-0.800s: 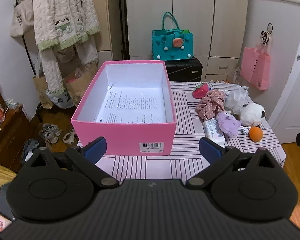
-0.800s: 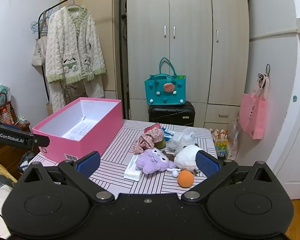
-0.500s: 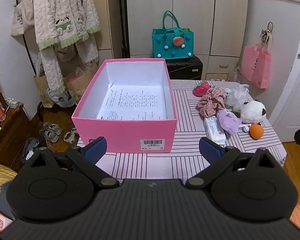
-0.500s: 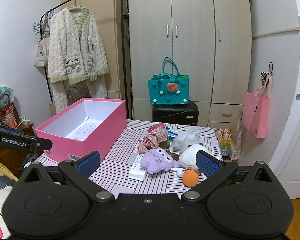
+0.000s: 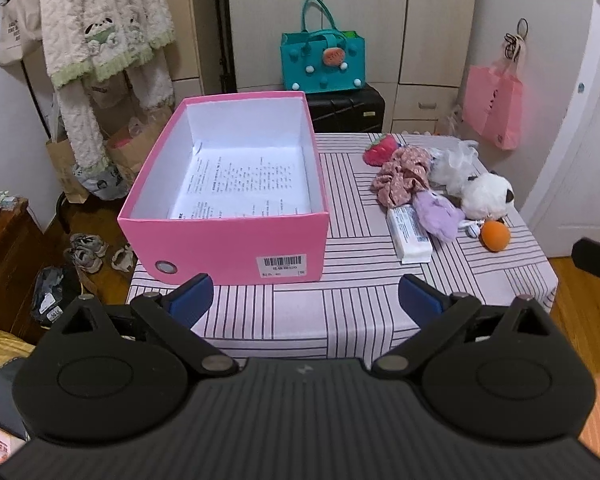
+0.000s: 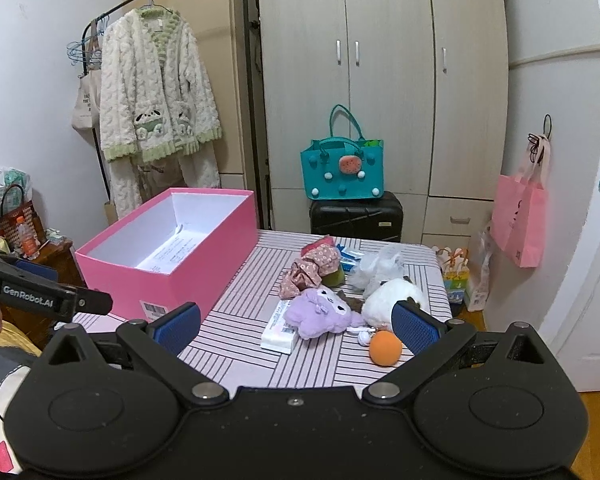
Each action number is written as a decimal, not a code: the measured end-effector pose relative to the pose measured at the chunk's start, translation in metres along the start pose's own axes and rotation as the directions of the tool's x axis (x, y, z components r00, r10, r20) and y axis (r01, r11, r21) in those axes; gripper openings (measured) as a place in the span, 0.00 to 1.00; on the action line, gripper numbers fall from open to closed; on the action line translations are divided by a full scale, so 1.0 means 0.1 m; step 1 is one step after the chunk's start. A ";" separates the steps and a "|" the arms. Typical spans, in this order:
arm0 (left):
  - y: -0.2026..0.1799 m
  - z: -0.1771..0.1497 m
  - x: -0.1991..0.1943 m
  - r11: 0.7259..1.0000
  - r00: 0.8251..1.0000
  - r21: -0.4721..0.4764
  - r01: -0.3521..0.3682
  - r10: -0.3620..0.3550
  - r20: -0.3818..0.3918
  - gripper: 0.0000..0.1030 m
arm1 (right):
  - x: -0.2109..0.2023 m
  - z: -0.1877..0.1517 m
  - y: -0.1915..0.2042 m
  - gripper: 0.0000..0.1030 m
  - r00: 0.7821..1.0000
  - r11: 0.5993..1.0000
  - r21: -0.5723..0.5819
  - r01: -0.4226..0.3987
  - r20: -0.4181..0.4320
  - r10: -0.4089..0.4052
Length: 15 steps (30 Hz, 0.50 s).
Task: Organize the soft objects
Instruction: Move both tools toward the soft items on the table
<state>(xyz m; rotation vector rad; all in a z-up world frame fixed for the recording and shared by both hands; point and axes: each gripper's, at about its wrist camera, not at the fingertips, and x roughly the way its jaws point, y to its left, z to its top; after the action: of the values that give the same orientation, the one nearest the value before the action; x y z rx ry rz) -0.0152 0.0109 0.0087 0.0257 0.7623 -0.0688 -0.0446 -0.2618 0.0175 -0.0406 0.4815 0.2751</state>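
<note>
An open pink box (image 5: 224, 246) (image 6: 204, 264) stands on the left of the striped table, with a printed sheet on its floor. At the table's right lies a heap: a purple plush (image 5: 438, 214) (image 6: 320, 314), a white plush (image 5: 486, 196) (image 6: 388, 298), an orange ball (image 5: 495, 236) (image 6: 385, 348), a floral fabric bundle (image 5: 402, 172) (image 6: 310, 270), a red strawberry plush (image 5: 380, 151) and a white packet (image 5: 410, 232) (image 6: 280, 326). My left gripper (image 5: 306, 300) hangs open before the box. My right gripper (image 6: 296, 326) is open near the table's front edge, short of the heap.
A crumpled clear plastic bag (image 6: 378, 266) lies behind the toys. Behind the table stand a black suitcase (image 6: 356, 216) with a teal bag (image 6: 342, 178) on it, wardrobes, a clothes rack with a fluffy robe (image 6: 152, 92), and a pink bag (image 6: 520, 220) on the wall. Shoes (image 5: 86, 250) lie on the floor left.
Both views have drawn back and risen a little: the box and the heap sit slightly farther off. Both grippers stay open and nothing was touched.
</note>
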 end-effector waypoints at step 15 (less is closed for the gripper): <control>-0.04 -0.06 0.01 0.997 0.992 0.015 -0.076 0.074 0.106 0.97 | 0.12 -0.08 0.00 1.00 0.999 0.999 0.006 0.049 -0.009 -0.049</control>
<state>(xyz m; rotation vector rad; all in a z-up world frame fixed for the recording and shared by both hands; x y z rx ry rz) -0.0190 0.0070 0.0031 0.0682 0.6541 -0.0053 -0.0381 -0.2599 0.0048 -0.0473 0.4894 0.2253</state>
